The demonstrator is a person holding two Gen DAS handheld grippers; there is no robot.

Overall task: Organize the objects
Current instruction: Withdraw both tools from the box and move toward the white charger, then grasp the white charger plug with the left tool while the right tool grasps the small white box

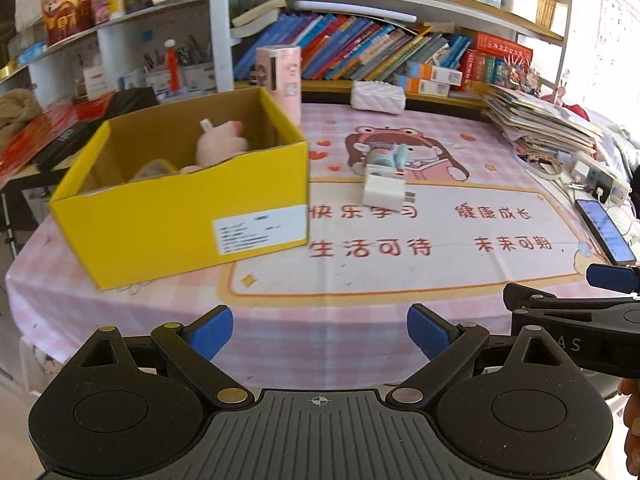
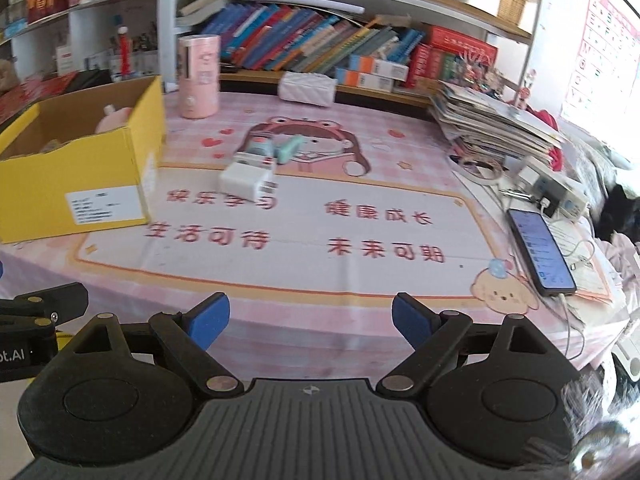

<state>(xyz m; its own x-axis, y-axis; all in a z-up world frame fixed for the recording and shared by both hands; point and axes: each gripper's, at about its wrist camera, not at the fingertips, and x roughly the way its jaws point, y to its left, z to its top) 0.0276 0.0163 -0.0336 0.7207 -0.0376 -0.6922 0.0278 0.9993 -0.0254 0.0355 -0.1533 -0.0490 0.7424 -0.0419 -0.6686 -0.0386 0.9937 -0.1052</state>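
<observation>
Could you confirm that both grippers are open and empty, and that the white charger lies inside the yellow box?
Not quite: the white charger lies on the tablecloth beside the yellow box, as the left wrist view shows. Both the left gripper and right gripper are open and empty.

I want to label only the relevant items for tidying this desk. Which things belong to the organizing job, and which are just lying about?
Part of the job:
yellow box, pink plush already inside it
white charger
teal toy
left gripper and right gripper, both open and empty

Likely just lying about:
phone
magazine stack
pink cylinder
shelf books
</observation>
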